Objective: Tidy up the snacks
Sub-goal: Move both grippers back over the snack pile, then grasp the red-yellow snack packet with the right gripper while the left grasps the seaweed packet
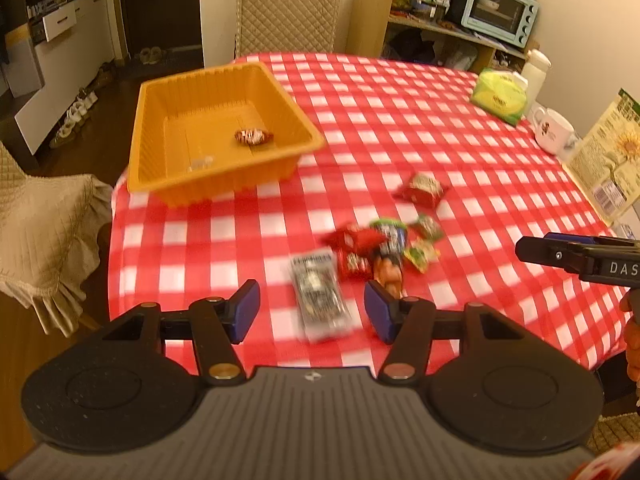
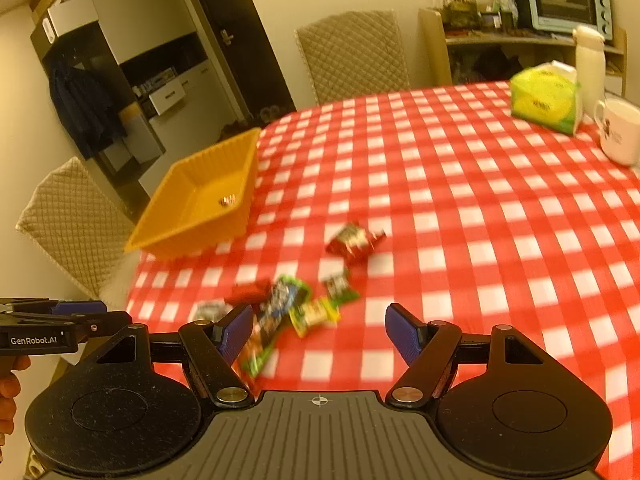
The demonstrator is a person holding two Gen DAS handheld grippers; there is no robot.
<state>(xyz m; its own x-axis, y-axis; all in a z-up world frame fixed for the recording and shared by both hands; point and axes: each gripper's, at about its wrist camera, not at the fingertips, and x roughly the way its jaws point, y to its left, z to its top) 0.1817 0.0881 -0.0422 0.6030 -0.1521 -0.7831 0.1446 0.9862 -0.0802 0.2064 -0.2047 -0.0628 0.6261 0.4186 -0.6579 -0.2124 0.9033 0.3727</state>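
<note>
Left wrist view: I am hovering my left gripper [image 1: 311, 309], spread and empty, over the snack pile [image 1: 376, 250] on the checkered tablecloth [image 1: 460, 152], my right gripper [image 2: 319, 334] likewise spread, orange basket [image 1: 216, 80] sitting beyond.

Warm yellow indoor light, dim; motion blur over tabletop, fisheye bending at edges, dark corner vignette.

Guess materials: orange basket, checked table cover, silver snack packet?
Orange basket: looks like moulded plastic, semi-matte, thin ribbed walls. Checked table cover: probably wipeable vinyl or smooth cloth; blur leaves it open. Silver snack packet: seemingly metallised foil film, shiny, crimped ends.
</note>
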